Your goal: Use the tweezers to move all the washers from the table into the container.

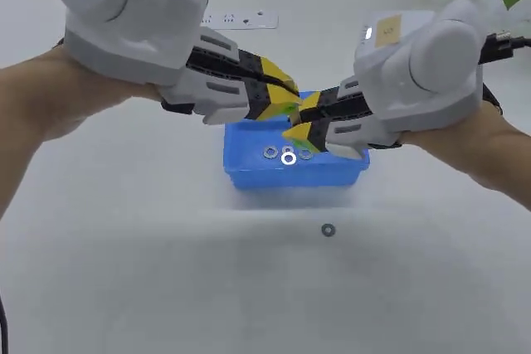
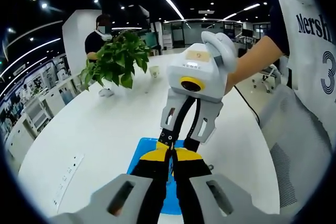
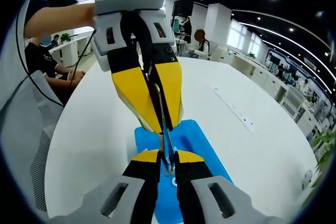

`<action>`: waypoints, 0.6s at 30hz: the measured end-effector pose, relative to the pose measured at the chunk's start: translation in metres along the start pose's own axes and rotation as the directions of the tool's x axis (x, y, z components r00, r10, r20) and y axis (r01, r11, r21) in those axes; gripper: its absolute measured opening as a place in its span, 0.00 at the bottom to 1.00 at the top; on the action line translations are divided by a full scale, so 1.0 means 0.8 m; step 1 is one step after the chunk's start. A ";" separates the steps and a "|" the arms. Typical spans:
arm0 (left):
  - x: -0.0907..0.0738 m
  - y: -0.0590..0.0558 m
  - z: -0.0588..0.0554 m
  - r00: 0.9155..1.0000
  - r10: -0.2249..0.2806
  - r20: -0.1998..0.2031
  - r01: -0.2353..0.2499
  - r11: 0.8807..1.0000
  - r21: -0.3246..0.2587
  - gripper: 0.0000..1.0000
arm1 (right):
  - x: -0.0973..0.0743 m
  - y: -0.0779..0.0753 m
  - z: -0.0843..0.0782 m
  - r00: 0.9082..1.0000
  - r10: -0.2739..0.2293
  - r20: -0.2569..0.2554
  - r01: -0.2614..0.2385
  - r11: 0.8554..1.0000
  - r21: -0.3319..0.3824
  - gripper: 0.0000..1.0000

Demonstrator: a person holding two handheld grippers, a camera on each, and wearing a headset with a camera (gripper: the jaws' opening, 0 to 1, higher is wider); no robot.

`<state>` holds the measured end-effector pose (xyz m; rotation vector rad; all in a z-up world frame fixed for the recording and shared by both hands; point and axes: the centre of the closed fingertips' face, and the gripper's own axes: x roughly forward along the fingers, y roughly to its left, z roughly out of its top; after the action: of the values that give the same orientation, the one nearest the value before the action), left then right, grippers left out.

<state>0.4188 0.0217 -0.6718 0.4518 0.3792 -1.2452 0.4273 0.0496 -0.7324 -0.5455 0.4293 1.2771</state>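
I recorded the left gripper (image 1: 289, 99) and right gripper (image 1: 297, 123) both clamped on the tweezers (image 3: 164, 139) above the blue container (image 1: 249, 176), whose floor held several washers (image 1: 270, 152), while one loose washer (image 1: 328, 230) lay on the table (image 1: 166, 271) on my side of the container, nearer the right gripper.

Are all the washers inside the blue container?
No, one washer lies on the table in front of the container.

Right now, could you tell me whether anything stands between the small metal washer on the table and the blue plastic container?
Nothing visible does: only bare white table separates the small metal washer from the blue plastic container; the left gripper and right gripper hover above it.
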 end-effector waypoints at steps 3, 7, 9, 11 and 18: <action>0.008 0.007 -0.007 1.000 0.001 -0.003 -0.001 1.000 -0.002 0.07 | 0.009 -0.008 -0.007 1.000 0.001 0.000 -0.001 1.000 0.016 0.11; 0.018 0.014 -0.019 1.000 -0.011 -0.017 0.011 1.000 -0.009 0.07 | 0.021 -0.014 -0.017 1.000 0.008 -0.007 -0.008 0.999 0.034 0.12; 0.022 0.017 -0.025 1.000 -0.018 -0.018 0.017 1.000 -0.023 0.07 | 0.025 -0.016 -0.023 1.000 0.011 -0.016 -0.011 0.999 0.039 0.12; 0.026 0.021 -0.031 1.000 -0.021 -0.013 0.020 0.999 -0.043 0.07 | 0.029 -0.019 -0.029 1.000 0.011 -0.023 -0.009 0.999 0.048 0.12; 0.034 0.025 -0.042 0.999 -0.026 -0.018 0.025 0.998 -0.062 0.07 | 0.036 -0.020 -0.041 0.999 0.019 -0.038 -0.016 0.998 0.067 0.12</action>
<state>0.4448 0.0223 -0.7117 0.4074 0.4391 -1.2517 0.4498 0.0493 -0.7731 -0.5117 0.5075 1.2663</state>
